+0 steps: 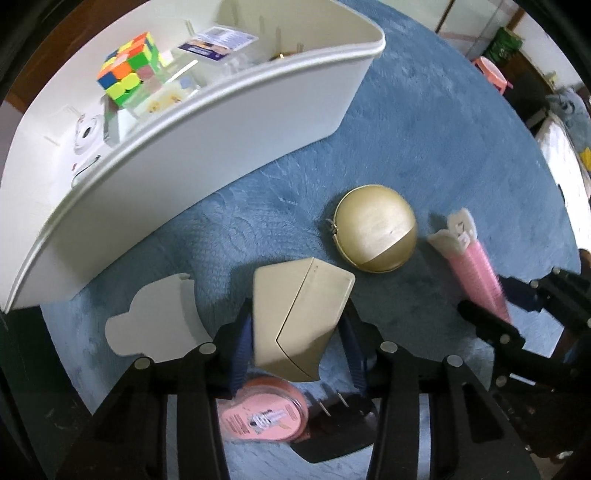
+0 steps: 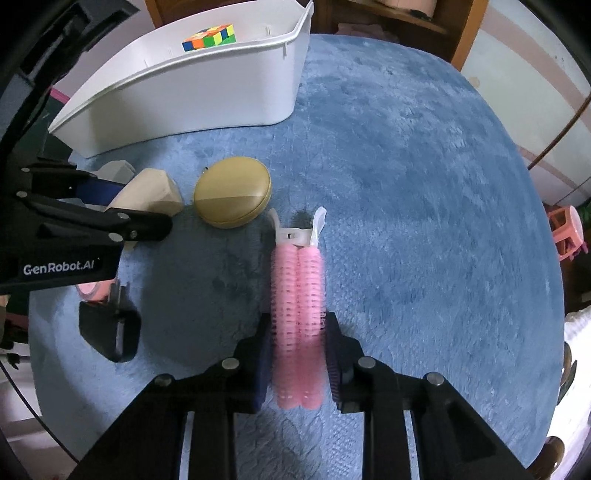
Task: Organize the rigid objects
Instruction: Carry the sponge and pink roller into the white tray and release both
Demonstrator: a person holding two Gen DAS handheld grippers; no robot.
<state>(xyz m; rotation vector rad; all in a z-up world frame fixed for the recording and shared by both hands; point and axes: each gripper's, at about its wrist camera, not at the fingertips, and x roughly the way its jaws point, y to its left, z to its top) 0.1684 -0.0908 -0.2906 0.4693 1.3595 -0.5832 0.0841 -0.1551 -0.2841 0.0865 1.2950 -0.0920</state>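
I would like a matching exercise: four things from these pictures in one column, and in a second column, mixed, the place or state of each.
Things:
1. beige angular case
2. pink hair roller clip
3. colourful puzzle cube
4. round gold case

Places or states:
A. inside the white bin
B. lying free on the blue cloth
C. between the left gripper's pads
D. between the right gripper's pads

Pairs: 1-C, 2-D, 3-A, 4-B

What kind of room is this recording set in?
Most likely a lived-in home room: a blue plush cover over the table, wooden furniture behind, a pink plastic stool nearby.
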